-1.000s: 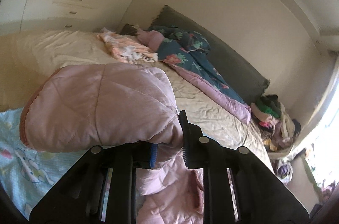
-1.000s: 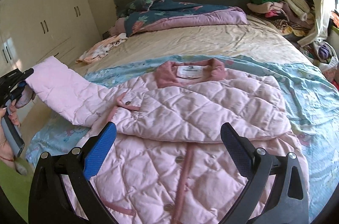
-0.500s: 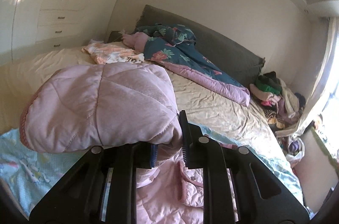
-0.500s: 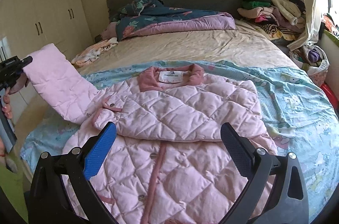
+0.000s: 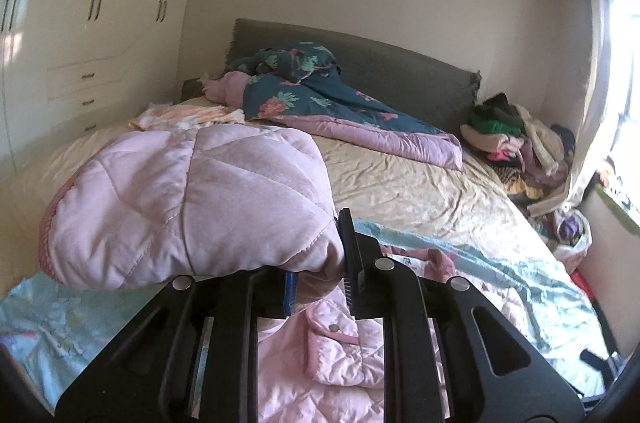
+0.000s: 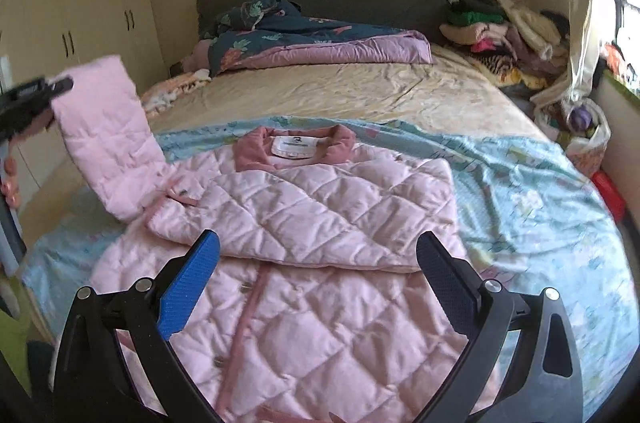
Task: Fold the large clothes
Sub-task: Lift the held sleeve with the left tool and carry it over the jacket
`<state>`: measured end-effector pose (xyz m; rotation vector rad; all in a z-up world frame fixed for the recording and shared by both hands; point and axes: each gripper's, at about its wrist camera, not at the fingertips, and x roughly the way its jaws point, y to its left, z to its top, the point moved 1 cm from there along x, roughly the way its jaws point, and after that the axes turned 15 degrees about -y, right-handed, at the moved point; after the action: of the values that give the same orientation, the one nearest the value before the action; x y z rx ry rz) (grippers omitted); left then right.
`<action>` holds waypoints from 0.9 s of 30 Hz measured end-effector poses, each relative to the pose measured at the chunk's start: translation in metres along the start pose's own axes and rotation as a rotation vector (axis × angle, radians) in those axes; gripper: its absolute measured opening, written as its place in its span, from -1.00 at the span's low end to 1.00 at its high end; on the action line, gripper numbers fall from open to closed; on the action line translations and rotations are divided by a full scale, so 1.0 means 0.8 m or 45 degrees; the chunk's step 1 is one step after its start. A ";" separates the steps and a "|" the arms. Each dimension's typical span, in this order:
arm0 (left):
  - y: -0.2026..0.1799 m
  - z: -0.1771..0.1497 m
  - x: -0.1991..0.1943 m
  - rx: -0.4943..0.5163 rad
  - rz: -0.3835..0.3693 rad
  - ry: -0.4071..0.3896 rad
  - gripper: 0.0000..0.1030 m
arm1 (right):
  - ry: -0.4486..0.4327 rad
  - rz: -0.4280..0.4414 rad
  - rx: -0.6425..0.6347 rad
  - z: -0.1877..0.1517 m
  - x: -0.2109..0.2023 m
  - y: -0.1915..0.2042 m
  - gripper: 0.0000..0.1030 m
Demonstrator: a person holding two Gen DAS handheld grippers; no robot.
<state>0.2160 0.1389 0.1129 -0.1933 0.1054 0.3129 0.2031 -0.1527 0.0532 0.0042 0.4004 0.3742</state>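
While left gripper (image 5: 318, 287) clamps lifted sleeve (image 5: 188, 199), pink quilted jacket (image 6: 320, 247) lies flat; right gripper (image 6: 316, 287) fingers apart.

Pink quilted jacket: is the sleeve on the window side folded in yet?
Folded. That sleeve lies flat across the chest of the pink quilted jacket; the other sleeve is lifted, clamped in the left tool.

Left tool (image 5: 320, 287) clamps the pink quilted sleeve (image 5: 188, 203) above the bed (image 5: 420, 183)

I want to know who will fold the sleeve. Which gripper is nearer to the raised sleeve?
Left. The left gripper is shut on the sleeve near its cuff; the right gripper hovers open above the jacket front.
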 end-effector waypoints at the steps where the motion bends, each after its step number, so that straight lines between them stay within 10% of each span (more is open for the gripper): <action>1: -0.008 -0.003 0.002 0.016 -0.009 0.003 -0.79 | 0.000 -0.006 -0.014 -0.001 0.000 -0.001 0.90; 27: -0.170 -0.136 0.035 0.418 -0.300 0.219 -0.79 | 0.011 -0.126 0.182 -0.042 0.012 -0.104 0.90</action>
<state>0.2773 -0.0017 0.0268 0.0938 0.2995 0.0411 0.2276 -0.2292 0.0121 0.1221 0.4339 0.2477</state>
